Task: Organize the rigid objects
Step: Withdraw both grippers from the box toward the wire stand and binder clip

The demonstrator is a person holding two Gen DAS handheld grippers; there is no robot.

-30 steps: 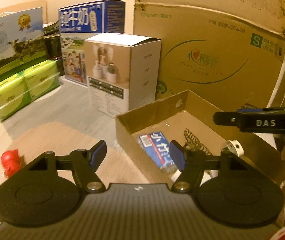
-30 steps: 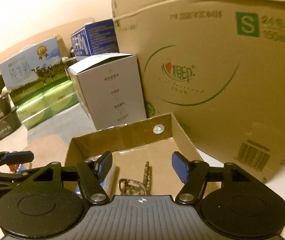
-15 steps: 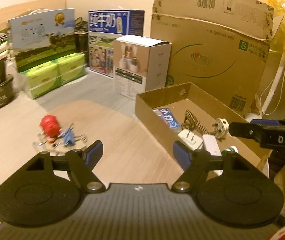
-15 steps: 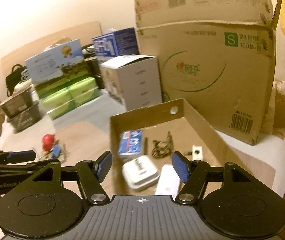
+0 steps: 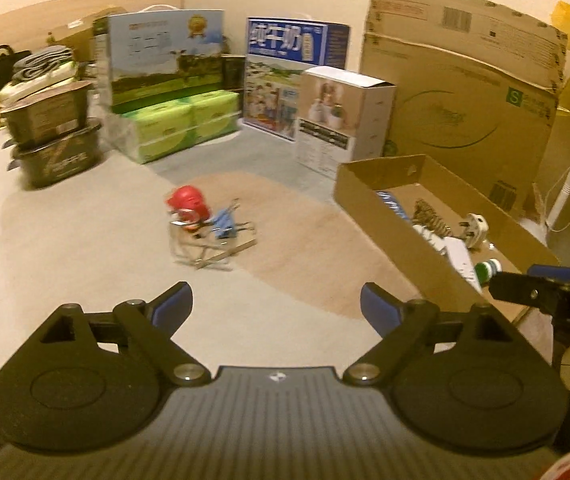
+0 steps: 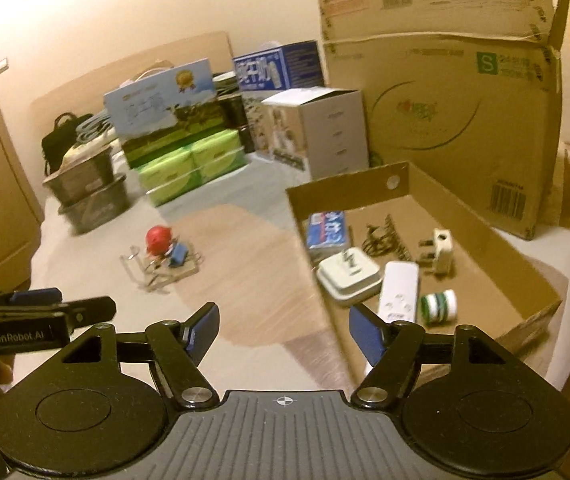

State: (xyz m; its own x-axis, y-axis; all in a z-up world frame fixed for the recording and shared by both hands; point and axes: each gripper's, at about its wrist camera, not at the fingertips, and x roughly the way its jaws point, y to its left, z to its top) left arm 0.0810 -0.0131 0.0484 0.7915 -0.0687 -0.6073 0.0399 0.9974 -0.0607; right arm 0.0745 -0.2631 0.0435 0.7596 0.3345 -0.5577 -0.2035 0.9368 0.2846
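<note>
White "S" in a green square on the big cardboard box (image 6: 445,120). "纯牛奶" in white on the blue milk carton (image 5: 297,60). "GenRobot.AI" along the left gripper (image 6: 57,312) arm. "DA", cut off at the frame edge, on the right gripper (image 5: 545,292).

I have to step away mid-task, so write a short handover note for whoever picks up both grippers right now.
Left gripper: jaws just opened wider, nothing between them.
Right gripper: jaws just opening too, empty.
Done: the cardboard tray holds the blue packet, white adapter, white remote, plug, green-and-white roll and a dark tangled piece.
Left: the red toy with blue clip and clear stand on the table.
</note>
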